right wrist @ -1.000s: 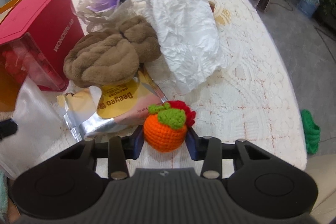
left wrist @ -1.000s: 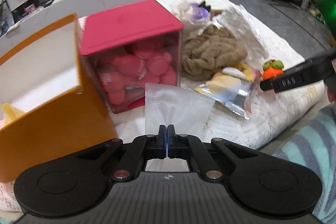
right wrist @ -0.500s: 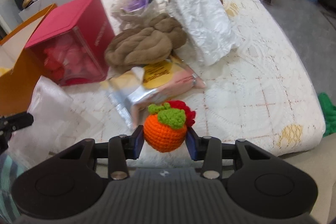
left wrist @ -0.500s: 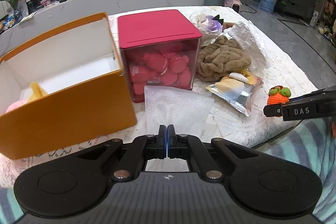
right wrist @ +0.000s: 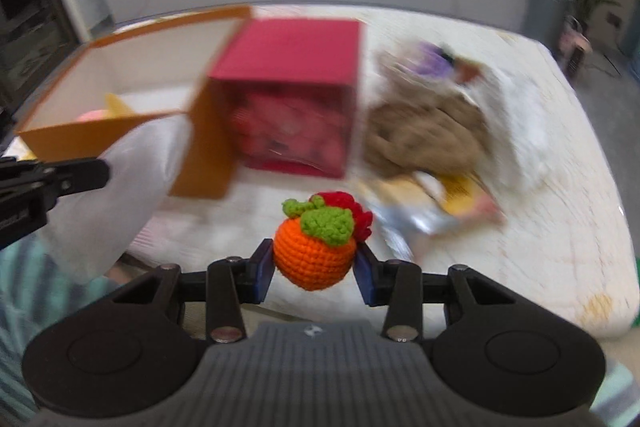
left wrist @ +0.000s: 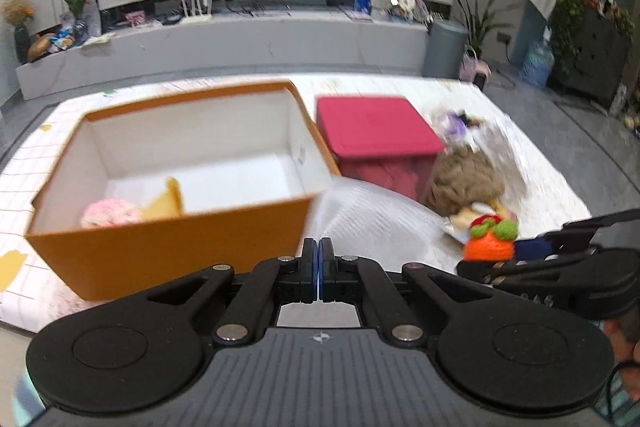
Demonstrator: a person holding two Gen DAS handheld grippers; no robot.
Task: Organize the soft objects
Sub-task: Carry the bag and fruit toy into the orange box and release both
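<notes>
My right gripper (right wrist: 314, 265) is shut on an orange crocheted fruit (right wrist: 314, 253) with green leaves, held above the table's near edge; the fruit also shows in the left wrist view (left wrist: 489, 241). My left gripper (left wrist: 319, 267) is shut on a thin white translucent bag (left wrist: 368, 219) that hangs in front of the orange box (left wrist: 160, 255); the bag shows in the right wrist view (right wrist: 120, 195). The open orange box holds a pink soft ball (left wrist: 110, 213) and a yellow piece (left wrist: 166, 199).
A red-lidded clear box (left wrist: 376, 139) of pink pieces stands right of the orange box. A brown fluffy cloth (right wrist: 424, 131), a purple flower (right wrist: 434, 61), white crumpled paper (right wrist: 516, 115) and a foil snack packet (right wrist: 440, 203) lie further right on the white tablecloth (right wrist: 560, 227).
Both grippers have risen and pulled back from the table with their loads. The views now look down into the open orange box. Both grips are unchanged.
</notes>
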